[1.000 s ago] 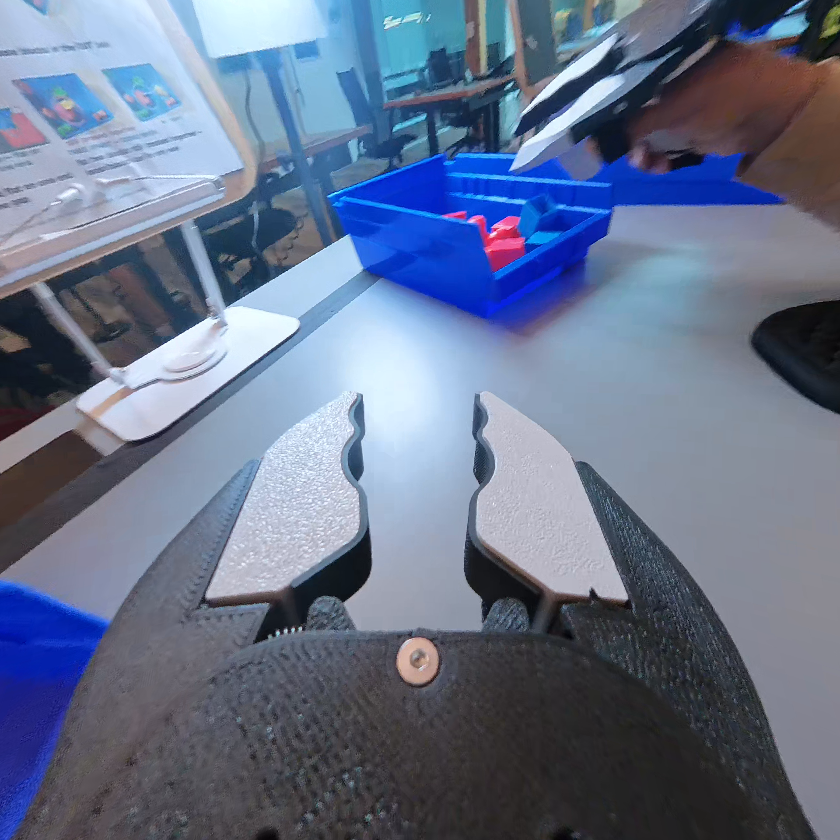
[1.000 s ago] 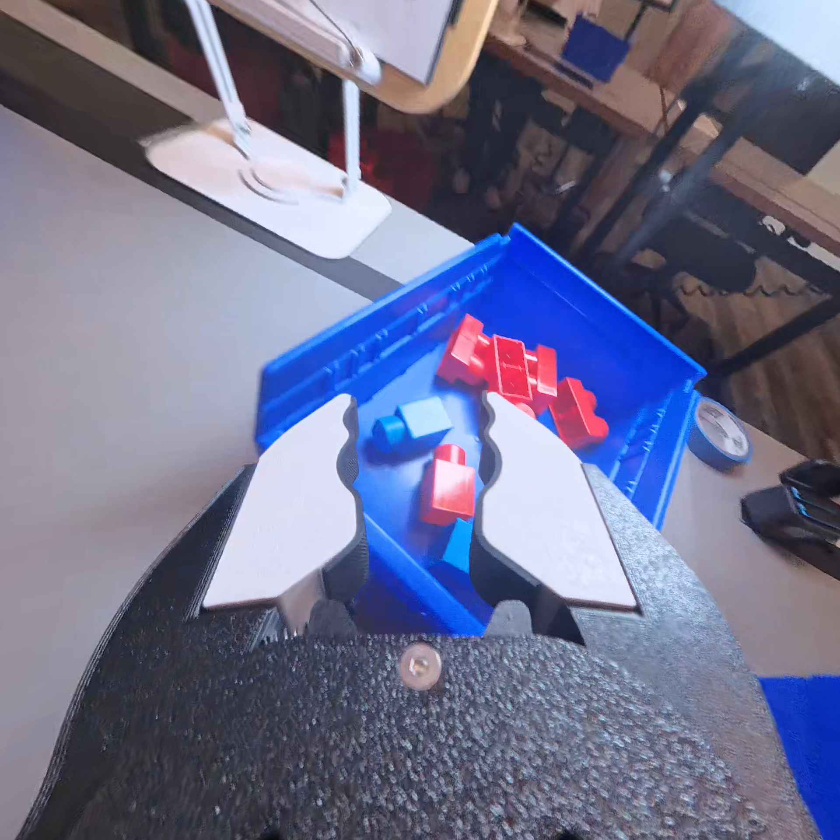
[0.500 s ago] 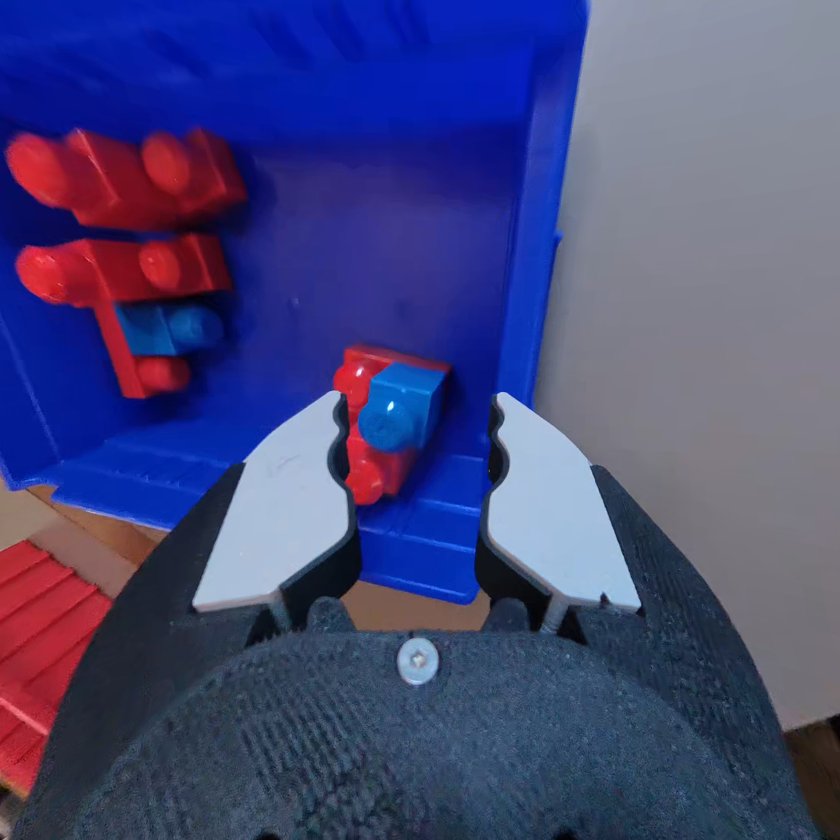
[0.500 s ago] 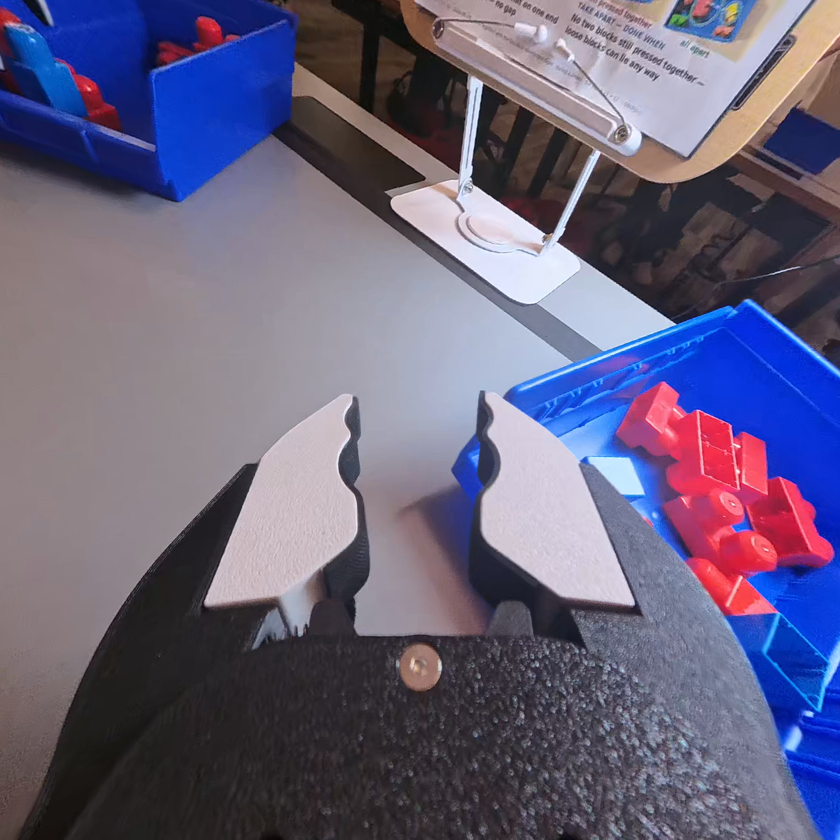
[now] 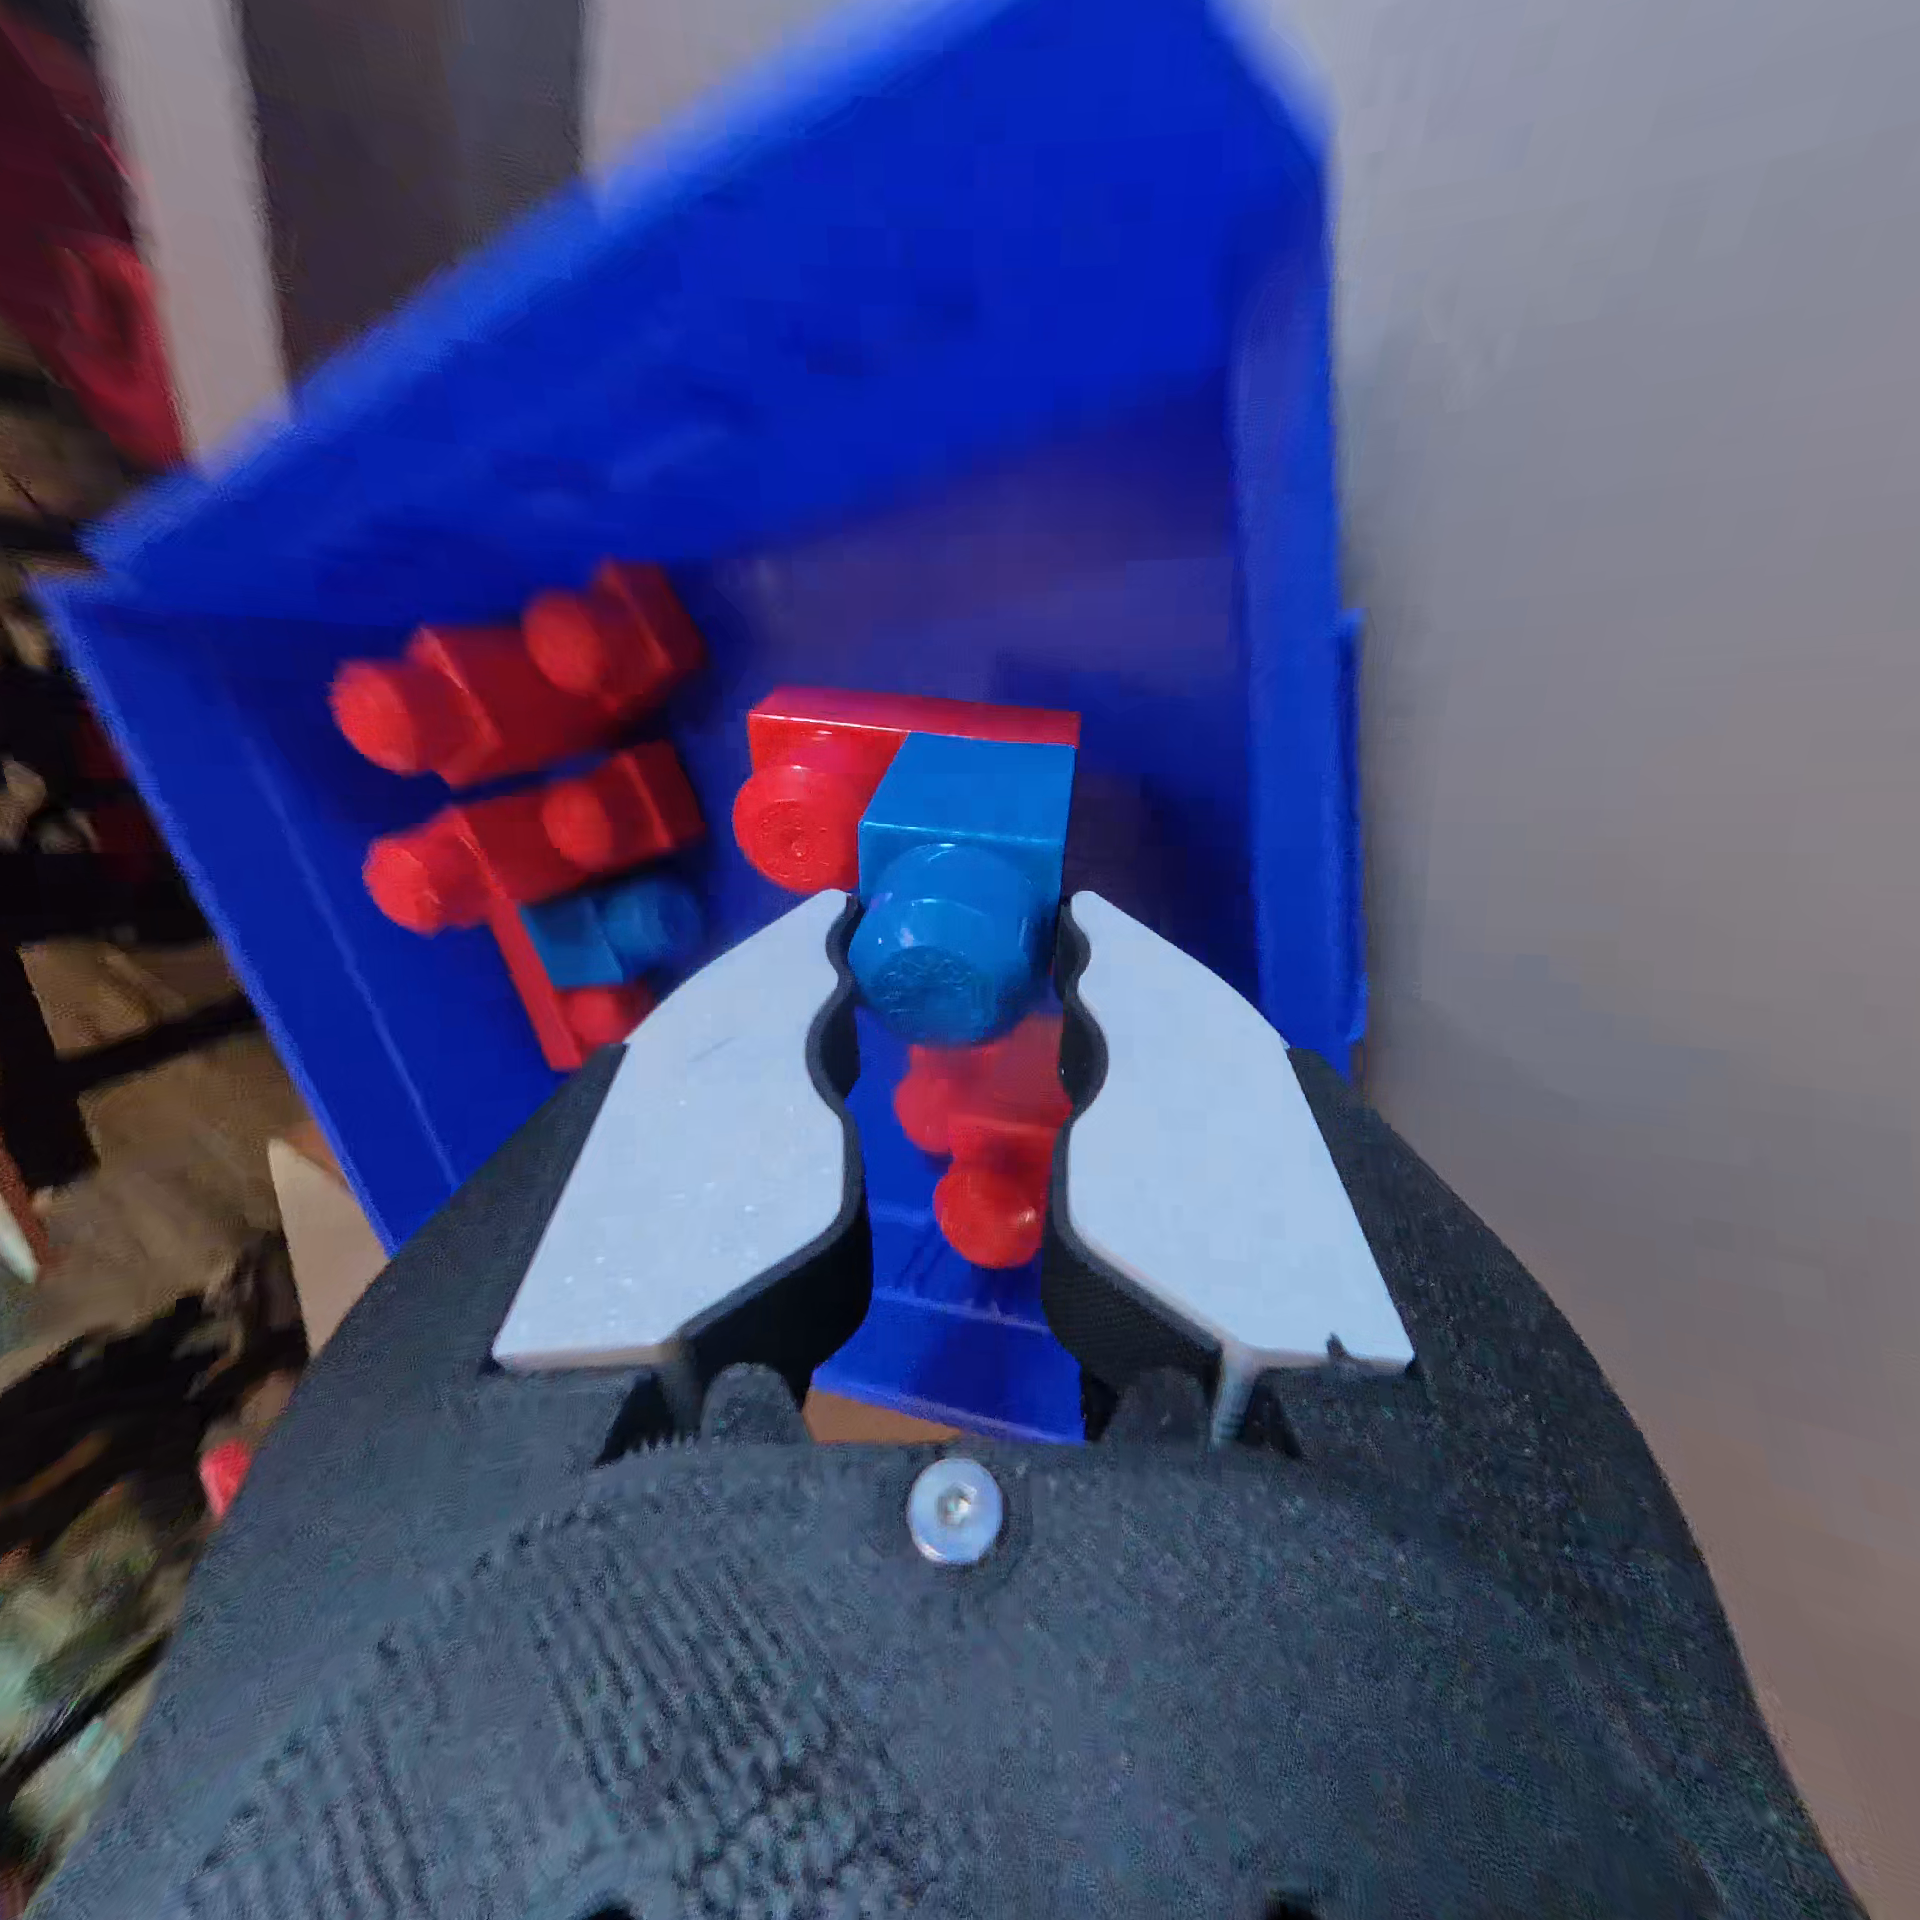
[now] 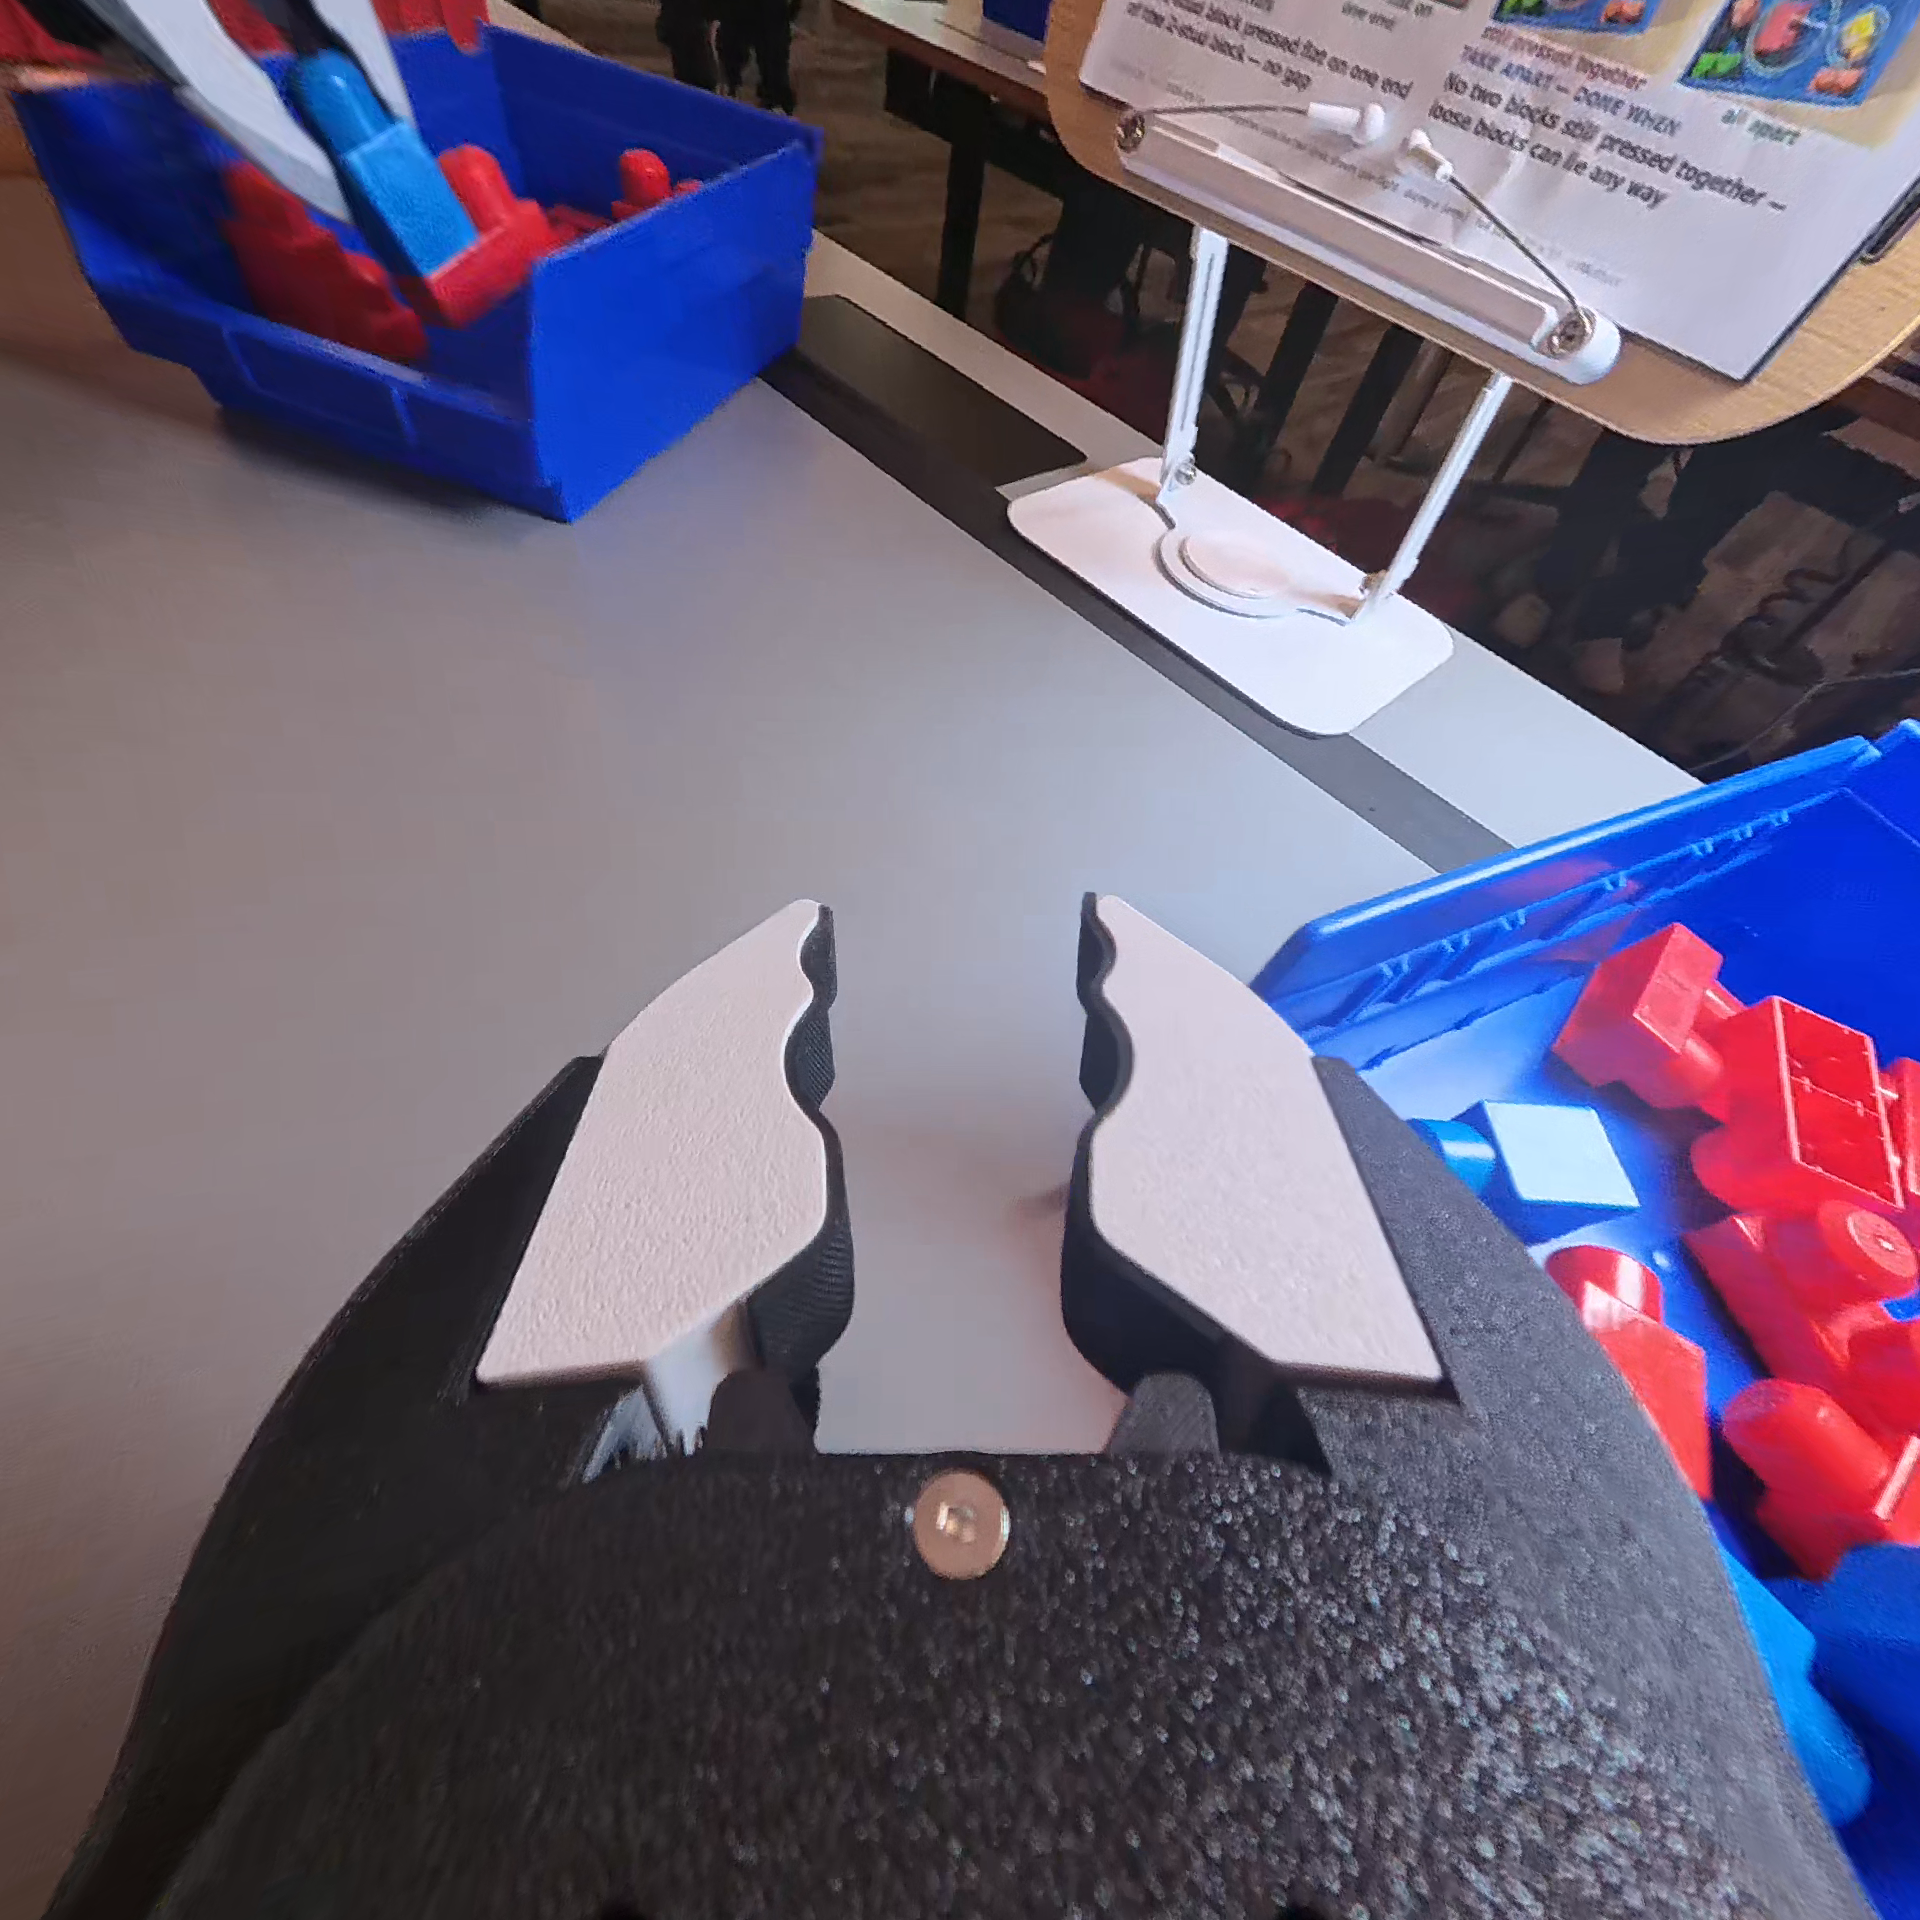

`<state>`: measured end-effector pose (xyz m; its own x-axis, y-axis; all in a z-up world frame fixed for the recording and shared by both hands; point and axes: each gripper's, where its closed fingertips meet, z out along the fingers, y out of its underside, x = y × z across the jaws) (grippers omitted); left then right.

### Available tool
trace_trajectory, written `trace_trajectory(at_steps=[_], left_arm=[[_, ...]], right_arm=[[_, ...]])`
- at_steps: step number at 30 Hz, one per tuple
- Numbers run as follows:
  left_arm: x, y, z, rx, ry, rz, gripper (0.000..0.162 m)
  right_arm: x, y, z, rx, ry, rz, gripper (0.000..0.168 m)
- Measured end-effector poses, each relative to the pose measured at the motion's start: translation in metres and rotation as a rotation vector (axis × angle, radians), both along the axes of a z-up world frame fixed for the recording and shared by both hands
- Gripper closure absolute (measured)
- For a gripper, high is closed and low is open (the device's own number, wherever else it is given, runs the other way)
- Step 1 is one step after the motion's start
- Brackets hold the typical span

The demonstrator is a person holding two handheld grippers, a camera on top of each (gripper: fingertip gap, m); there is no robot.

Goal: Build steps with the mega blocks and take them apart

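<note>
Closer now, left tongs [image 5: 951, 940] seemingly pinch blue block [image 5: 961, 831].

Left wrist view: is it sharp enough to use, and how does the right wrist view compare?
Left wrist view: bin walls and background smear with motion blur, but the blue block between the left gripper fingertips stays crisp. Right wrist view: mostly sharp, evenly lit table; the far bin is slightly soft, and wide-angle bending shows at the edges.
</note>
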<state>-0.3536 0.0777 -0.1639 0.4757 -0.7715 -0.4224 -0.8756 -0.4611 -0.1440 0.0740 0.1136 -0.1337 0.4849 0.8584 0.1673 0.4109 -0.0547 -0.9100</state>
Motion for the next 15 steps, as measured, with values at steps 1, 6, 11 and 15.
trace_trajectory(at_steps=[1, 6, 11, 15], left_arm=[[0.019, 0.001, 0.016, 0.066, -0.088, -0.039, 0.126], [0.162, -0.041, 0.099, 0.395, -0.617, -0.434, 0.127], [0.275, -0.108, 0.112, 0.571, -0.852, -0.748, 0.126], [0.328, -0.125, 0.087, 0.626, -0.833, -0.849, 0.126]], right_arm=[[-0.004, -0.005, 0.002, -0.009, 0.026, 0.03, 0.123], [-0.039, -0.066, 0.029, -0.297, 0.353, 0.413, 0.117], [-0.061, -0.118, 0.044, -0.582, 0.533, 0.675, 0.106], [-0.077, -0.149, 0.047, -0.726, 0.569, 0.782, 0.112]])
